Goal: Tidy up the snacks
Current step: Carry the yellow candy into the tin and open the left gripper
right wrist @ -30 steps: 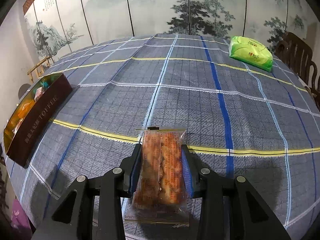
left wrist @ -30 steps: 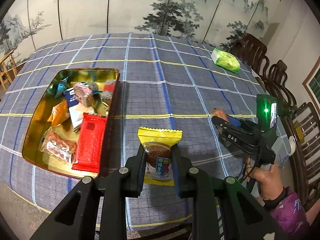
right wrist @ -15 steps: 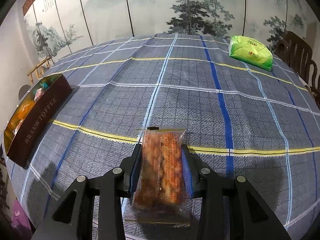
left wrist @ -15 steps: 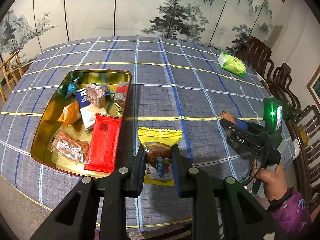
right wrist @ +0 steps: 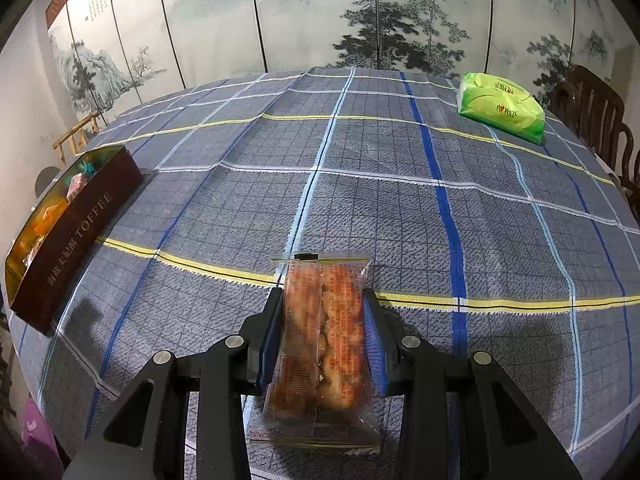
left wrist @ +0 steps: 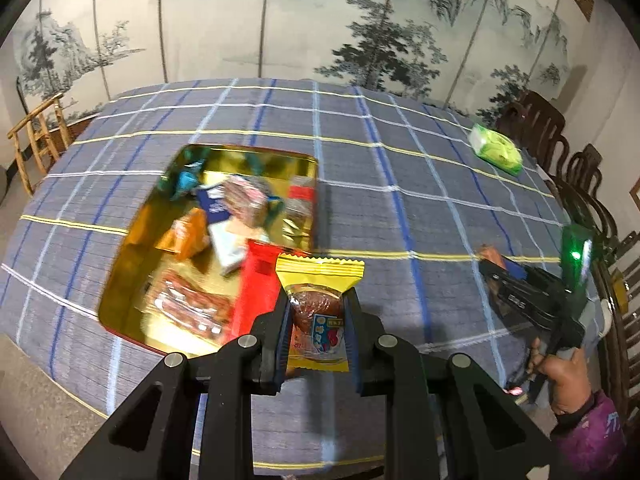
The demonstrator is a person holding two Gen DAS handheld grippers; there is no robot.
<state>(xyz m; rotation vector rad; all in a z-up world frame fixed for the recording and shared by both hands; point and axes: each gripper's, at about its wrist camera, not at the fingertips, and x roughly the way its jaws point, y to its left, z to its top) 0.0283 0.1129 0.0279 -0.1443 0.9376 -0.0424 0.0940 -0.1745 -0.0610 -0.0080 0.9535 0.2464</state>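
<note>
The left tool is clenched on a yellow snack packet, its two black fingers pressing the packet's sides so that the crimped yellow top stands up above them and a brown cake shows through the clear window. The packet hangs over the near right corner of the gold tin, overlapping a long red wrapper that lies inside along the tin's right wall. The open tin sits on the table, which is covered by a blue-grey plaid cloth, and it also holds an orange packet, a white and blue packet, a pink-brown wrapped cake and a clear bag of reddish sticks; this part of the left wrist view is blurred.

The right tool is clenched on a clear packet of golden-brown pastry, gripped by its long sides, with its lower end resting on or just above the cloth; which cannot be told. From the left wrist view the right tool is well to the right of the tin, with a green light on its body and a hand in a purple sleeve on its handle.

A green tissue pack lies far across the table, near dark wooden chairs. A painted folding screen stands behind the table.
</note>
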